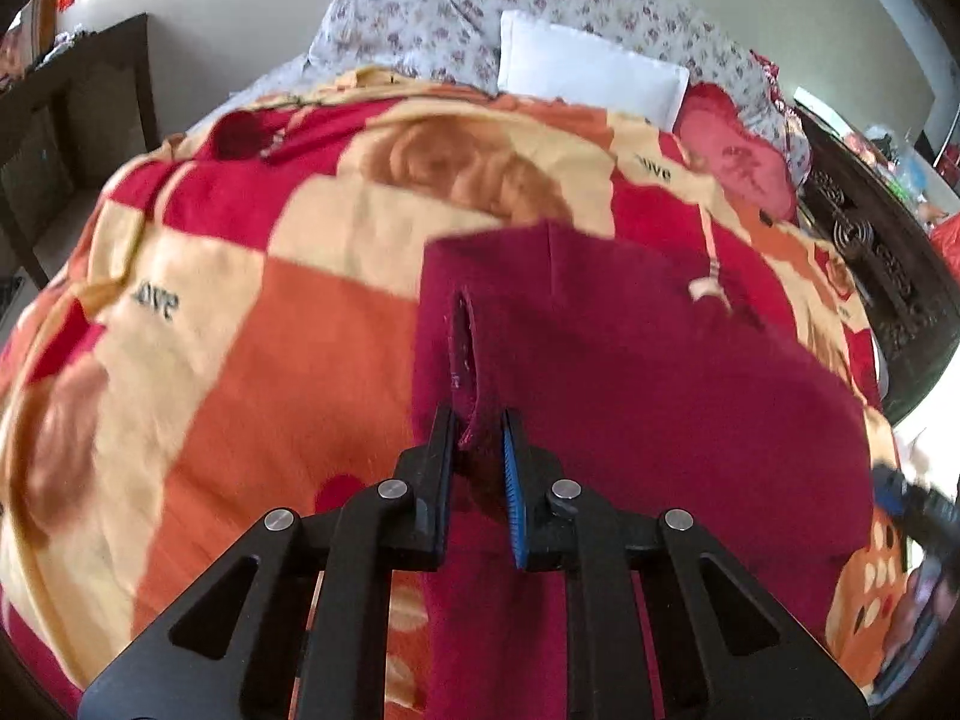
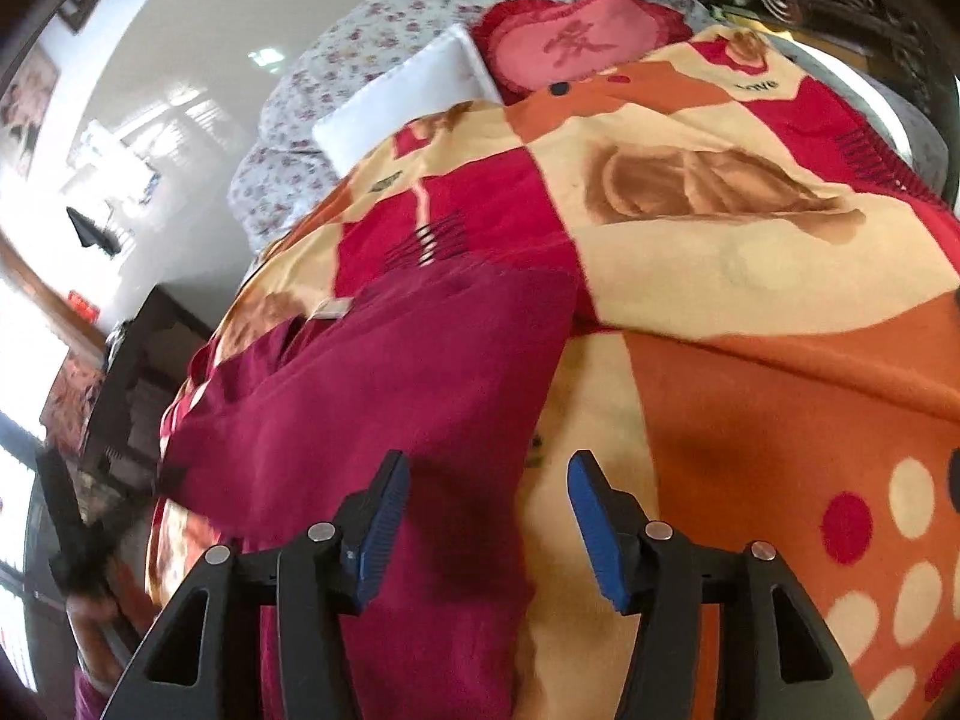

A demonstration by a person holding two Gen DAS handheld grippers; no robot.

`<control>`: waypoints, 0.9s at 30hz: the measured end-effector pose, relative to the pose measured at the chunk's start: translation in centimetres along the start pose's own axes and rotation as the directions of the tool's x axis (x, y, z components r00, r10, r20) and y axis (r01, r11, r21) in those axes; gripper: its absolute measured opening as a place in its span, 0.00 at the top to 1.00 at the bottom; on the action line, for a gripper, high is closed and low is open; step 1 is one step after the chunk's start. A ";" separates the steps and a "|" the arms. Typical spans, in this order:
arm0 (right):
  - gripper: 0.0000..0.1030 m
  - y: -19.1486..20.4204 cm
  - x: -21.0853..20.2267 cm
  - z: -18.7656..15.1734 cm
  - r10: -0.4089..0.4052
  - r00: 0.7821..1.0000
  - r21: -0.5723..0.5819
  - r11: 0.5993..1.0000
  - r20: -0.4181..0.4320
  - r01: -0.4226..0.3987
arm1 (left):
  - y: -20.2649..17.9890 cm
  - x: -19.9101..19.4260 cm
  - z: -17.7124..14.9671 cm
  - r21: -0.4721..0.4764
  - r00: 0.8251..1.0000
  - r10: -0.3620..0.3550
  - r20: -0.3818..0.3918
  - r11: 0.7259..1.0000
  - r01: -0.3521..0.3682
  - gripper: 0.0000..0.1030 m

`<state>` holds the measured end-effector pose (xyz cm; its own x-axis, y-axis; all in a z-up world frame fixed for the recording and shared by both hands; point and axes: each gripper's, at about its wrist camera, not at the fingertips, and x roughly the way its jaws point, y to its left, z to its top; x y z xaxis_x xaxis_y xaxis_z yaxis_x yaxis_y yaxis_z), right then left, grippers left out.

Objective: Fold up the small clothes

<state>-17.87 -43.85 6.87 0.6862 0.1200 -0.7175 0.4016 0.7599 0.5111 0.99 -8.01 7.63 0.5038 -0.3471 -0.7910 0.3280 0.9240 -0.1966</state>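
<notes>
Left wrist view: left gripper pinched nearly closed on a fold of the maroon garment, which spreads ahead and rightward over the patterned blanket.
Right wrist view: right gripper half open, holding nothing; the garment's edge lies beneath its left finger.

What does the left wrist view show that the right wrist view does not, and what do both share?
Left wrist only: the left gripper shut on a fold of the maroon garment. Right wrist only: the right gripper open over the garment's edge, gripping nothing, and the character on the heart cushion. Both: the garment, the patterned blanket, the white pillow.
</notes>
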 end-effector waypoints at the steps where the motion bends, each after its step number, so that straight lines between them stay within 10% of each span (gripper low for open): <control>1: 0.42 -0.2 0.7 0.6 -0.005 1.000 0.017 1.000 -0.006 0.005 | -0.2 0.0 -0.2 0.005 1.000 -0.004 -0.001 1.000 0.004 0.87; 4: 0.43 -0.5 3.0 1.6 0.026 0.999 0.036 0.999 -0.042 -0.024 | -1.3 -0.4 -0.3 0.037 1.000 -0.010 0.013 0.999 0.010 0.87; 9: 0.83 1.5 2.9 2.5 -0.044 0.999 -0.134 0.990 0.004 0.044 | -1.9 -0.7 0.3 0.053 0.999 -0.035 0.028 0.998 0.033 0.87; 14: 0.84 0.8 3.7 3.1 -0.163 0.986 -0.178 0.970 0.034 0.166 | -1.4 2.0 -0.7 0.047 0.999 0.008 -0.031 0.999 -0.007 0.87; 17: 0.84 -0.6 3.3 3.1 -0.100 0.995 -0.091 0.991 0.031 0.102 | -0.4 2.8 -1.5 0.024 0.998 0.007 -0.062 1.000 -0.006 0.86; 22: 0.33 -1.8 0.0 1.2 0.028 0.999 0.043 0.999 0.029 -0.029 | 0.8 1.3 -1.5 0.016 0.999 0.009 -0.041 1.000 -0.008 0.82; 27: 0.35 -0.3 0.4 -2.0 0.058 0.995 -0.004 0.998 -0.076 -0.059 | 1.2 0.7 -1.9 0.009 0.999 0.026 -0.026 1.000 -0.026 0.81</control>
<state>-18.92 -42.81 5.50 0.6602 0.2122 -0.7205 0.3585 0.7539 0.5506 0.21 -6.84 5.77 0.4914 -0.3188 -0.8105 0.3223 0.9311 -0.1708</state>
